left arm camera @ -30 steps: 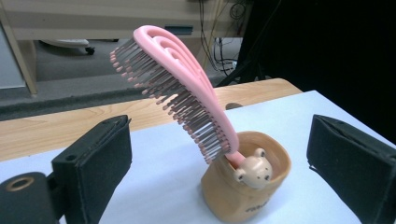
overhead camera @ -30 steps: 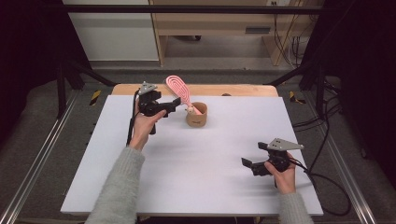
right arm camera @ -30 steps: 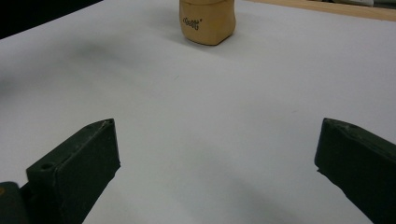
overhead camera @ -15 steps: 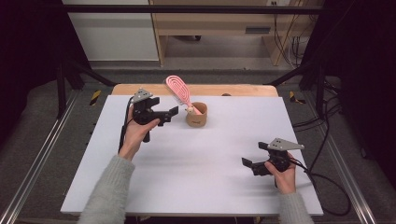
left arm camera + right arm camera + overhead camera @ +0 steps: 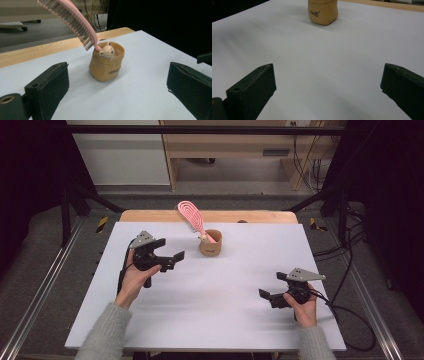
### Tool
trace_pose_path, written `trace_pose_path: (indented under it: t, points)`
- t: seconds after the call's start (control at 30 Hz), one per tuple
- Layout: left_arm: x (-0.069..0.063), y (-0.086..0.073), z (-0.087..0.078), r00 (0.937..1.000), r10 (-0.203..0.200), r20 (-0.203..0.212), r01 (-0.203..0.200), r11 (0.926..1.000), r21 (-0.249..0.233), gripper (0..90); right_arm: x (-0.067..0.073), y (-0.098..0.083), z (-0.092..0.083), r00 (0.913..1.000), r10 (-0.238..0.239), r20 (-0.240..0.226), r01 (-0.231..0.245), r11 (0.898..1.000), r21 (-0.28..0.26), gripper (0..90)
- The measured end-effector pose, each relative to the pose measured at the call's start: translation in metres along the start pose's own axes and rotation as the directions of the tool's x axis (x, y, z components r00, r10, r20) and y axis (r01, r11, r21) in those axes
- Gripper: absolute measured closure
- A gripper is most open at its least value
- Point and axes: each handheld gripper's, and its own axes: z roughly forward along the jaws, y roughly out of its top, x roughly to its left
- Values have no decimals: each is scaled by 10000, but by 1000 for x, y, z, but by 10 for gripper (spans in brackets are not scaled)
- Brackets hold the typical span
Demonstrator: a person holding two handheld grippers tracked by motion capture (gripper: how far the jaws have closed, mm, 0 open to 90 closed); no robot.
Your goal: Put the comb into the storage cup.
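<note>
Left gripper (image 5: 172, 256): held above the white table (image 5: 225, 320) at its left side, jaws spread wide, nothing between them; aimed toward the cup.
Tan cup (image 5: 210, 243): upright near the table's far edge, centre, apart from both grippers; printed mark on its side; a small bear-faced figure (image 5: 107, 51) at its rim.
Pink hairbrush (image 5: 191, 216): handle down in the cup, head leaning up and away to the left, bristles visible in the left gripper view.
Right gripper (image 5: 267, 296): low at the table's right near side, jaws wide apart, empty, well away from the cup.
</note>
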Motion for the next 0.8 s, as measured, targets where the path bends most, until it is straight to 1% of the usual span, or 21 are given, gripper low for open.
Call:
trace_pose_path:
  t: [0.13, 0.23, 0.33, 0.43, 0.8]
  points:
    - [1, -10, -7, 9999, -81, 81, 81, 10000, 31, 41, 0, 0, 0, 10000, -19, 4, 19, 10000, 10, 4]
    - [1, -19, -12, 9999, -13, 145, 10, 9999, 151, 41, 0, 0, 0, 10000, -10, -2, 10, 10000, 6, 4]
    - [2, -28, -16, 9999, -25, 149, 21, 9997, 239, 41, 0, 0, 0, 10000, -10, -3, 10, 10000, 8, 4]
    - [5, -37, -21, 9998, -131, 124, 127, 9995, 288, 42, 0, 0, 1, 10000, -22, -3, 22, 10000, 17, 4]
    - [16, -70, -38, 9993, -339, -169, 347, 9982, 486, 45, 0, -1, 2, 10000, -44, 18, 44, 10000, 89, 4]
